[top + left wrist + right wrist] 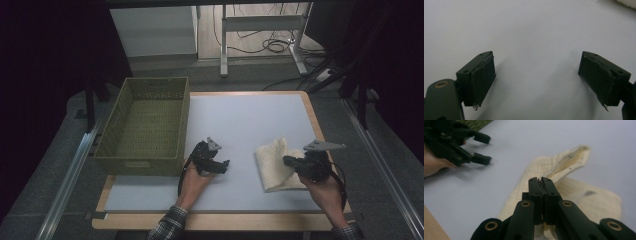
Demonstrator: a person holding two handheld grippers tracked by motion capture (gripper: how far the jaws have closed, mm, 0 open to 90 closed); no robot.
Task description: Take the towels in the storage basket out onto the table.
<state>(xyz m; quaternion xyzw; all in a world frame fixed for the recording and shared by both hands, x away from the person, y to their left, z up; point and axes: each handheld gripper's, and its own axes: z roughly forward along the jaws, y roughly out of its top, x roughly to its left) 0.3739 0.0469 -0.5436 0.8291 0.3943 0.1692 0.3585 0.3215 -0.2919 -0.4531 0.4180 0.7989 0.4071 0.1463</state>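
Right gripper view: claw [540, 181] pinching cloth [564, 167]

Count: one green woven basket [145, 127], one cream folded cloth [274, 165], two hand-held tools, left tool [223, 166] and right tool [287, 160], on one desk [250, 120].
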